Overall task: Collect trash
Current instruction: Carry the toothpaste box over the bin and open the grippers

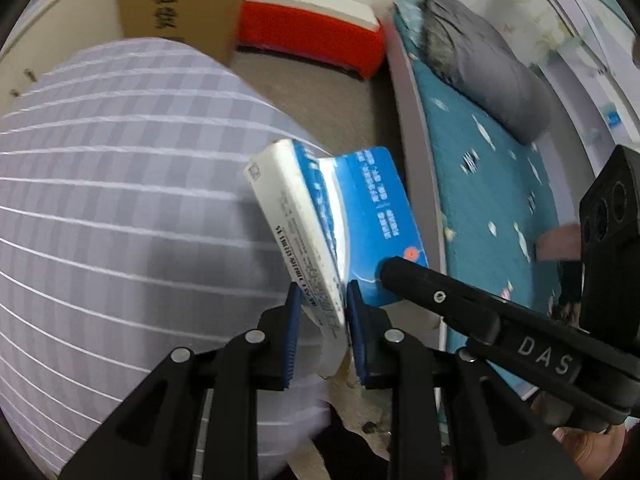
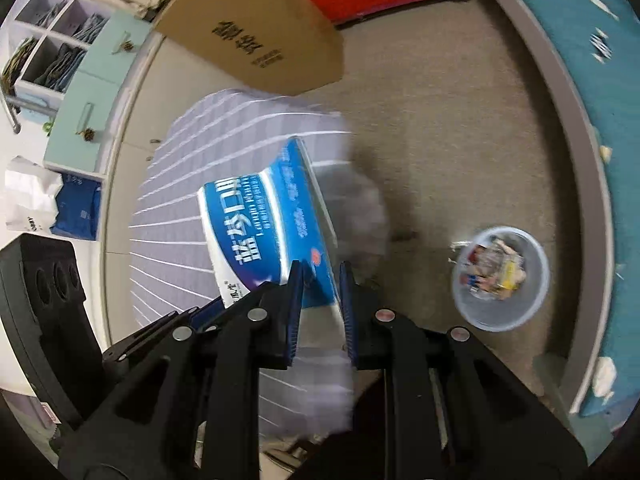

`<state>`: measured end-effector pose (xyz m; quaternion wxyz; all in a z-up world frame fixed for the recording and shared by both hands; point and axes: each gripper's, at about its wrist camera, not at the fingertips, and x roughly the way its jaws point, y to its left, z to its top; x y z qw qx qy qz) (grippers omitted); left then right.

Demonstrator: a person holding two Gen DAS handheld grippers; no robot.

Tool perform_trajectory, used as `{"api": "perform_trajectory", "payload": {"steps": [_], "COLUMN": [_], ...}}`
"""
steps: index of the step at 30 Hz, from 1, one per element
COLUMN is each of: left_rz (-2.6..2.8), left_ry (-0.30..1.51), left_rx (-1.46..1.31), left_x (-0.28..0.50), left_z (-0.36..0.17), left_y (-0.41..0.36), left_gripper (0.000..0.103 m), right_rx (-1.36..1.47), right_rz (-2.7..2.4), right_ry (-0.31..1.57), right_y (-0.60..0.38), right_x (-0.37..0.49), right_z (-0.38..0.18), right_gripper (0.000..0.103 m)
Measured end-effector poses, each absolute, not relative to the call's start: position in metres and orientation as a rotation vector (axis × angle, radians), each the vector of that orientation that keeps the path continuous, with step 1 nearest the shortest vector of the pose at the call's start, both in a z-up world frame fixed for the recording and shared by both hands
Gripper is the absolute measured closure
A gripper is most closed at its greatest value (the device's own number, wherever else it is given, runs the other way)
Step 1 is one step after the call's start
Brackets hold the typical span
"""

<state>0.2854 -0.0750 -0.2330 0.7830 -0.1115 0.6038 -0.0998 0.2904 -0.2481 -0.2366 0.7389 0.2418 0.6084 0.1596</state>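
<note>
A blue and white cardboard box [image 1: 340, 216] is held above a table with a lilac checked cloth [image 1: 120, 208]. My left gripper [image 1: 322, 304] is shut on the box's near white edge. My right gripper [image 2: 320, 280] is shut on the box's blue corner [image 2: 272, 216]; one of its fingers [image 1: 404, 272] reaches in from the right in the left wrist view. A white trash bin [image 2: 500, 280] holding several wrappers stands on the floor to the right, below the box.
A large brown carton [image 2: 264, 32] stands behind the table, with a red and white item [image 1: 312, 32] beyond it. A teal rug [image 1: 500, 208] with a grey cushion [image 1: 488, 64] lies right. Cabinets and shelves [image 2: 80, 92] stand at the left.
</note>
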Motion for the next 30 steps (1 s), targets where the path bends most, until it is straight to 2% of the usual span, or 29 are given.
{"api": "perform_trajectory", "payload": {"steps": [9,18,19,20,21,22,23,30], "left_rz": [-0.301,-0.336,-0.338,-0.335,-0.311,-0.272,-0.246,-0.131], "left_ry": [1.407,1.481,1.488,1.497,1.518,1.533,1.537,1.549], "left_rx": [-0.187,-0.158,-0.156,-0.15,-0.127,-0.106,-0.106,-0.152], "left_x": [0.261,0.256,0.256,0.255,0.256,0.257,0.257,0.254], "left_z": [-0.268,-0.289,-0.292,-0.294,-0.301,-0.306,-0.309,-0.313], "left_y": [-0.189,-0.23,-0.234,-0.236,-0.237,-0.236,-0.234,-0.21], "left_gripper": [0.081,0.078,0.074,0.066,0.043,0.032,0.027,0.027], "right_rx": [0.577,0.603,0.604,0.602,0.594,0.589,0.599,0.543], "right_rz": [0.254,0.206,0.198,0.187,0.159,0.122,0.095,0.076], "right_ry": [1.385,1.405,1.405,1.413,1.424,1.437,1.453,1.457], "right_y": [-0.358,-0.398,-0.401,-0.405,-0.408,-0.413,-0.422,-0.438], "right_x": [0.244,0.224,0.223,0.223,0.223,0.222,0.221,0.209], "right_z": [-0.267,-0.279,-0.28,-0.283,-0.287,-0.292,-0.301,-0.297], "right_gripper": [0.084,0.081,0.081,0.077,0.067,0.047,0.043,0.043]}}
